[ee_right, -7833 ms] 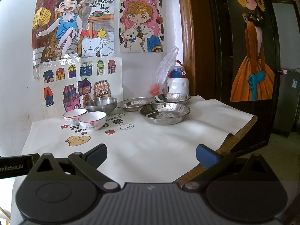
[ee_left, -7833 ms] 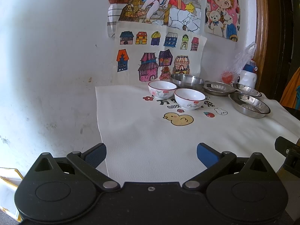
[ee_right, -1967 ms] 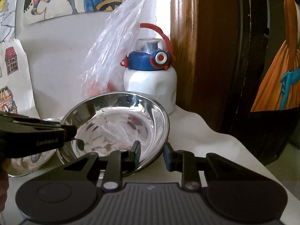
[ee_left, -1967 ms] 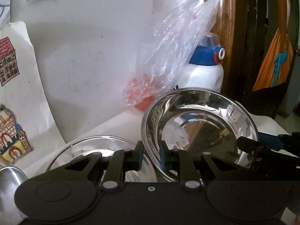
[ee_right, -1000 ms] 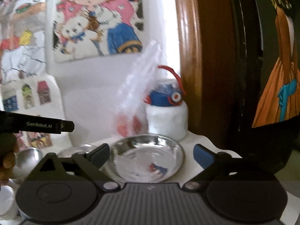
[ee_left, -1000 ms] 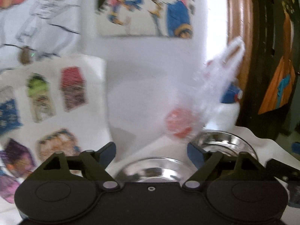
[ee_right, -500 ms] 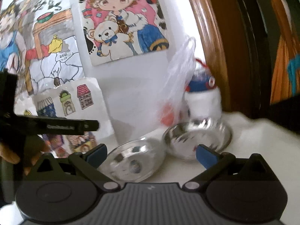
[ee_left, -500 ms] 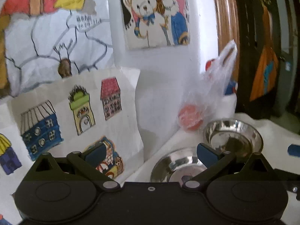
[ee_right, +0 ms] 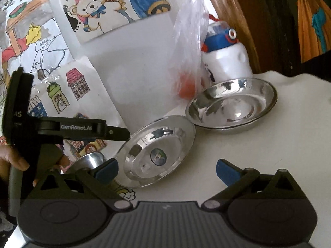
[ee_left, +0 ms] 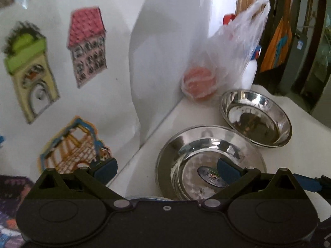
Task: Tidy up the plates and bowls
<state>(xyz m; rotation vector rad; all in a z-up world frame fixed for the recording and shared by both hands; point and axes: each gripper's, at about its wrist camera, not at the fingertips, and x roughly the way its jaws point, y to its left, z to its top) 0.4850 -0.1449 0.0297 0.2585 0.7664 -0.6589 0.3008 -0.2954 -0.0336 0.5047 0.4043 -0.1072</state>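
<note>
A shallow steel plate with a round sticker (ee_left: 209, 165) (ee_right: 157, 153) lies on the white cloth by the wall. Just right of it sits a deeper steel plate (ee_left: 256, 117) (ee_right: 231, 105) that looks nested in another one. My left gripper (ee_left: 166, 168) is open, its right pad over the sticker plate's near side, holding nothing. In the right wrist view the left gripper (ee_right: 124, 134) shows side-on, above that plate's left rim. My right gripper (ee_right: 167, 171) is open and empty, in front of the sticker plate.
A clear plastic bag with something red (ee_left: 199, 82) (ee_right: 186, 66) and a white bottle with a blue lid (ee_right: 227, 57) stand against the wall behind the plates. A steel bowl (ee_right: 89, 161) sits at the left. A hand (ee_right: 12, 163) holds the left gripper. Drawings cover the wall.
Two seconds ago both grippers were shut on one steel plate; both are now open and off it. In the last half second both cameras have come lower and nearer the plates.
</note>
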